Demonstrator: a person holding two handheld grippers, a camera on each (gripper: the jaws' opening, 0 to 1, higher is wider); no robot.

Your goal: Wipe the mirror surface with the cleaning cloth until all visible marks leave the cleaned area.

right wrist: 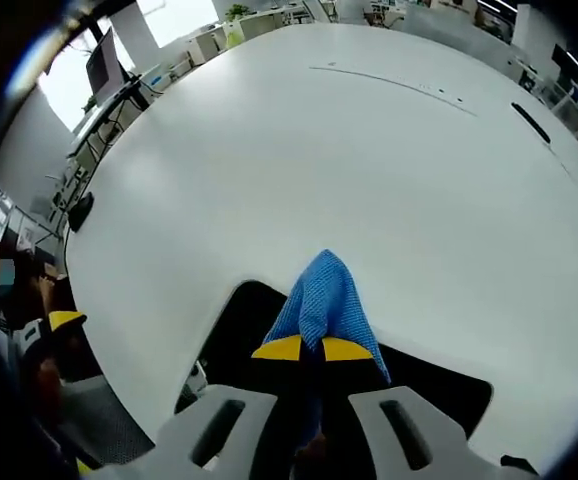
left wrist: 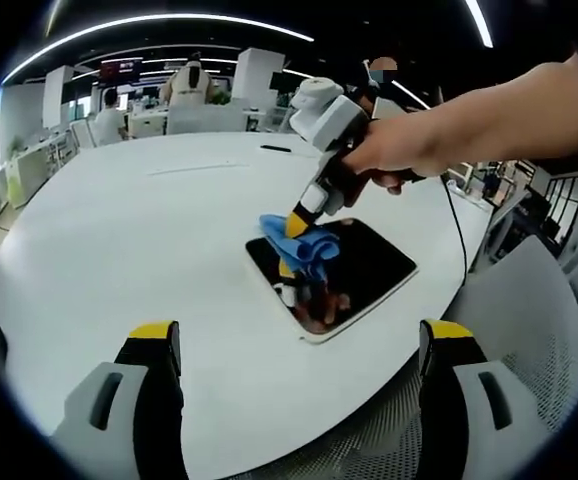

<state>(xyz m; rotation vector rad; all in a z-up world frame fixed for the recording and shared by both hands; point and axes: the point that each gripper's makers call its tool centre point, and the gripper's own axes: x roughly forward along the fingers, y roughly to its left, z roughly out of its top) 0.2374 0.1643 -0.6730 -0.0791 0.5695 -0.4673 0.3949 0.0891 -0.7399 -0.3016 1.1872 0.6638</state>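
Note:
A dark rectangular mirror (left wrist: 354, 270) with a white rim lies flat on the white round table (left wrist: 149, 230). A blue cleaning cloth (left wrist: 299, 243) rests bunched on its left part. My right gripper (left wrist: 296, 224) comes in from the upper right, held by a hand, shut on the cloth and pressing it onto the mirror. In the right gripper view the yellow-tipped jaws of my right gripper (right wrist: 312, 348) pinch the blue cloth (right wrist: 321, 297) over the mirror (right wrist: 239, 335). My left gripper (left wrist: 299, 345) hangs open above the table's near edge, holding nothing.
A black pen-like object (right wrist: 531, 122) lies far across the table. A grey mesh chair (left wrist: 529, 330) stands by the table's right edge. A cable (left wrist: 456, 225) trails off the table near the mirror. Office desks and chairs fill the background.

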